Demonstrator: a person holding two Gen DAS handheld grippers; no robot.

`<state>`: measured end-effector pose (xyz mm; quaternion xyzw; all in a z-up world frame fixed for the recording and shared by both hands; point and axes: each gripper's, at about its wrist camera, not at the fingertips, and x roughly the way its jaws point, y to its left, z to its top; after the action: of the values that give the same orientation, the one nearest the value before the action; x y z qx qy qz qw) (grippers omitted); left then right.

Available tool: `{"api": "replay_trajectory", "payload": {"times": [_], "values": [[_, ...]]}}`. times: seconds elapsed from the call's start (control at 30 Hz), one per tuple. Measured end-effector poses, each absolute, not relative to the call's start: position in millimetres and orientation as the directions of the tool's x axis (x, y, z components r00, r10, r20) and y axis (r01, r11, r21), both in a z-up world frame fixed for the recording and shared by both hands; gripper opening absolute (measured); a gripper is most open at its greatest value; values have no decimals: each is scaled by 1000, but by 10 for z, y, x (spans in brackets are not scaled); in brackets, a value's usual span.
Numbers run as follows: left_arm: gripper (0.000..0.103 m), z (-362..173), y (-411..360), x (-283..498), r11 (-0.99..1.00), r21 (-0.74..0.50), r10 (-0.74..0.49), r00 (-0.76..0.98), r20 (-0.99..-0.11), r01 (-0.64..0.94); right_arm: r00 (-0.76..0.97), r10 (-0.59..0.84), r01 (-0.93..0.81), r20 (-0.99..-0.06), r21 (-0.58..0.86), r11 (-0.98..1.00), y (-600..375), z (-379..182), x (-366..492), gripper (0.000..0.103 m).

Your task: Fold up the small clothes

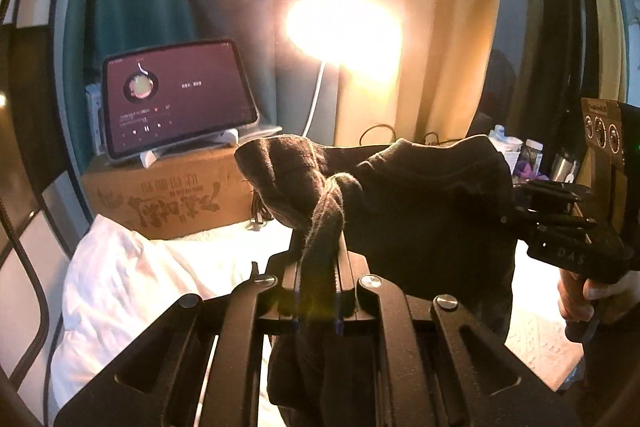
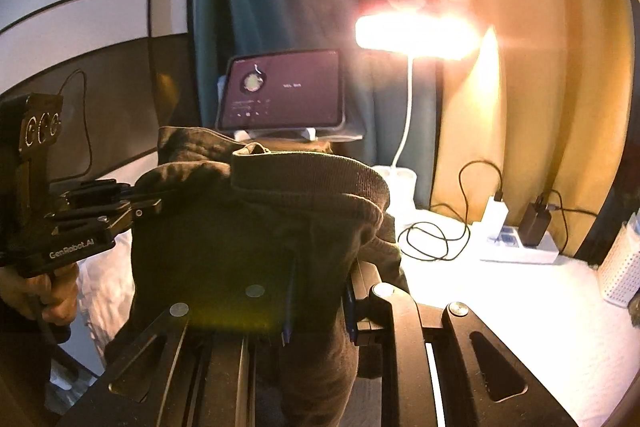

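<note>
Cloth hangs between the two claws: a dark brown, soft knitted garment (image 1: 420, 211) stretched in the air above the white bed sheet (image 1: 132, 267). The left gripper (image 1: 320, 247) has its jaws closed on a bunched, twisted corner of that garment, the fabric rising from between the fingers and spilling down over the front of the claw. The right gripper (image 1: 516, 211), seen from the left wrist view at the far right, pinches the opposite edge of the garment, held by a hand (image 1: 580, 295) below it.

From the right wrist view the same dark garment (image 2: 260, 235) drapes straight over the right gripper (image 2: 320, 267), its ribbed hem folded over the top; the jaws are nearly together with cloth pinched in them, though the fingertips are buried under fabric and cannot be made out. The left gripper (image 2: 148, 201) reaches in from the left edge and clamps the far corner, a hand (image 2: 44, 291) below it.

Behind stand a grey tablet on a stand (image 1: 176, 99) atop a brown cardboard box (image 1: 168, 195), and a glaring white desk lamp (image 2: 416, 35) whose flare washes out the curtains. White charger blocks and black cables (image 2: 516, 231) lie at the right. The garment's lower part is cut off by the frame.
</note>
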<state>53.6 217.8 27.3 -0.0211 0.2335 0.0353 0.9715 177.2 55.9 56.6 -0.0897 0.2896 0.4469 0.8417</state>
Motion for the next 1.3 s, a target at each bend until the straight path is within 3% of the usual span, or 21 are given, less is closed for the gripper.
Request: {"api": "replay_trajectory", "payload": {"times": [1.13,1.2,1.27,1.3], "values": [[10,-848,2690,1652,982,-64,70,661,-748,-177,199,584,-704,-787,300,644,1005,-926,2860,20],[10,-895,2726,1674,980,-76,61,644,-763,-182,189,584,-695,-789,312,648,995,-960,2885,26],[10,-926,2747,1714,978,-84,56,631,-773,-190,192,582,-681,-790,320,659,968,-981,2918,40],[10,-940,2759,1718,977,-87,55,625,-778,-194,192,584,-675,-789,326,662,947,-983,2927,42]]}}
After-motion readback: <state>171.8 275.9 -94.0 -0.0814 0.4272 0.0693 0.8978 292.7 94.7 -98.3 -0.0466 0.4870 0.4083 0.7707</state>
